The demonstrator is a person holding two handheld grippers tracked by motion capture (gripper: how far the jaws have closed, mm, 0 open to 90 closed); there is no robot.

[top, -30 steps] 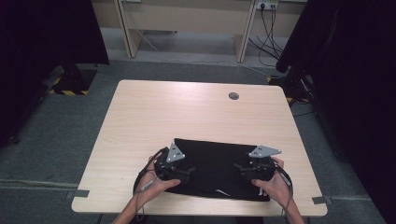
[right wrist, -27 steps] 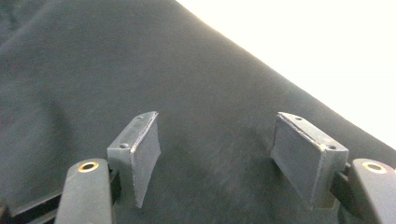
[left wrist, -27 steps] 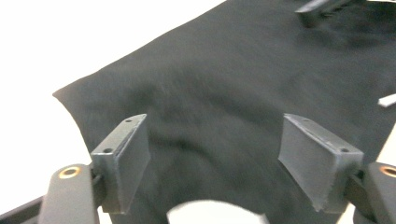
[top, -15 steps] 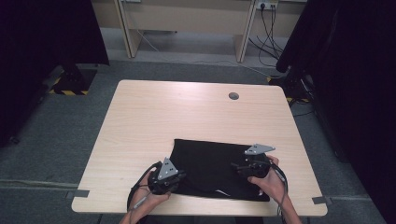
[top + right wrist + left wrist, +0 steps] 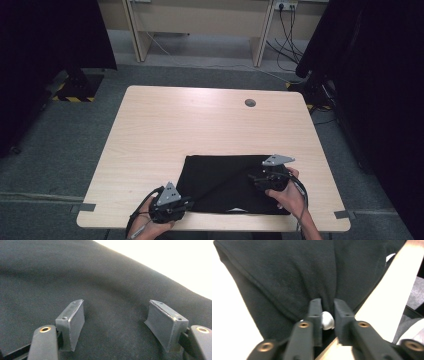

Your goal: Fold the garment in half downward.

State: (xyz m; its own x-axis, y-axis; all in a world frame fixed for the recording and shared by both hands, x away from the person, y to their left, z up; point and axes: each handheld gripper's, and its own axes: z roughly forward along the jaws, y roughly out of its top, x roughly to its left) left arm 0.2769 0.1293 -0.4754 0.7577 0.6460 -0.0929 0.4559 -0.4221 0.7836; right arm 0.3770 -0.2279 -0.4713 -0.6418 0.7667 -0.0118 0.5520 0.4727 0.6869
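Observation:
A black cloth (image 5: 220, 170) lies flat at the near middle of the light wooden table (image 5: 200, 125). My left gripper (image 5: 186, 202) is at the cloth's near left corner, by the table's front edge. In the left gripper view it (image 5: 328, 312) is shut on a bunched bit of the black cloth (image 5: 287, 277), with a small white tag (image 5: 327, 320) between the jaws and folds running away from them. A taut crease crosses the cloth toward my right gripper (image 5: 254, 177). That gripper (image 5: 116, 320) is open just above the cloth's (image 5: 100, 277) right part.
A round cable hole (image 5: 250, 102) sits near the table's far edge. Dark curtains (image 5: 380, 75) hang on both sides. The front edge of the table runs right beside the left gripper. Bare wood stretches beyond the cloth.
My left gripper has moved back toward the front left edge of the table, drawing the cloth's corner with it. The right gripper has stayed almost in place.

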